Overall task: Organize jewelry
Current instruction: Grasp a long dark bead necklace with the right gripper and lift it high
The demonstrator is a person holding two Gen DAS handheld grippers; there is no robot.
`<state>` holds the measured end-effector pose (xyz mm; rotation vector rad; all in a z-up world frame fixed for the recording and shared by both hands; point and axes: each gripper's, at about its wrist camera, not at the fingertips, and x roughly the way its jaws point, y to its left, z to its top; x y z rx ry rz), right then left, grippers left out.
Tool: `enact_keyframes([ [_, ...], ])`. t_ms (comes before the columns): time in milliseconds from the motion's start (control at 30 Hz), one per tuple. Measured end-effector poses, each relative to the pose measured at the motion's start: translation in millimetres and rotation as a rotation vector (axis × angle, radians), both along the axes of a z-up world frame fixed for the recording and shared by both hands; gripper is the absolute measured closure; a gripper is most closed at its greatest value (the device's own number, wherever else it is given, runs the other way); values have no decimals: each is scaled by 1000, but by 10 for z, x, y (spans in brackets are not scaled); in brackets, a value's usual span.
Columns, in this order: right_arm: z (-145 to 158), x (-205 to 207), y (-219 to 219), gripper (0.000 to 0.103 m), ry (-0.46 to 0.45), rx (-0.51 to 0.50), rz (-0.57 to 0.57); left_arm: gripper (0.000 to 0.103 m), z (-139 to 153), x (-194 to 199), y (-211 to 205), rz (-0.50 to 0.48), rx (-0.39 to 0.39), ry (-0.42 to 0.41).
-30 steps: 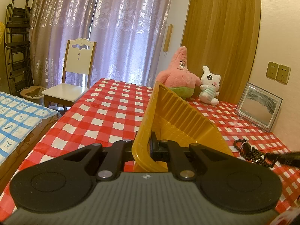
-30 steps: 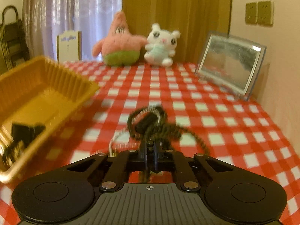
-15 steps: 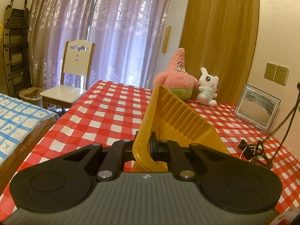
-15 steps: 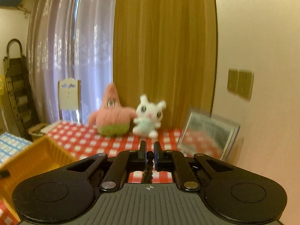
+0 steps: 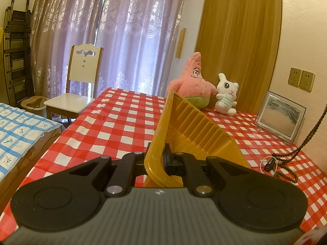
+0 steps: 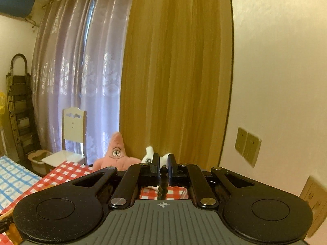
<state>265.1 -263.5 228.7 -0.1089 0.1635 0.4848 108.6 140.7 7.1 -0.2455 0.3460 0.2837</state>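
Note:
My left gripper (image 5: 158, 153) is shut on the near rim of a yellow ribbed plastic tray (image 5: 192, 130), which stands tilted up off the red-and-white checked table (image 5: 114, 126). My right gripper (image 6: 163, 168) is shut on a dark beaded necklace (image 6: 163, 181), whose beads hang down between the fingers. In the left wrist view the same necklace (image 5: 306, 140) stretches taut up to the right edge, while its lower coils (image 5: 286, 169) and a small white-and-black piece (image 5: 269, 163) still lie on the table. The right gripper is high above the table.
A pink star plush (image 5: 194, 81) and a white bunny plush (image 5: 225, 96) sit at the table's far end. A framed picture (image 5: 280, 118) leans on the right wall. A white chair (image 5: 79, 89) stands at the left, with a blue checked bed (image 5: 18, 128) beside it.
The right gripper has risen well above the table with the necklace, its view now showing curtain and wall. The necklace went from a pile to a taut strand. The left gripper and tray stayed put.

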Motion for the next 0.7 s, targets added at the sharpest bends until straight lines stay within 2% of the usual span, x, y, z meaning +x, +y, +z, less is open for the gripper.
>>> enact_keyframes([
  [400, 496, -28, 89, 96, -19, -7, 44, 96, -8, -4, 8, -2, 1, 2],
  [700, 763, -192, 455, 96, -35, -11, 160, 96, -10, -15, 10, -10, 7, -1],
])
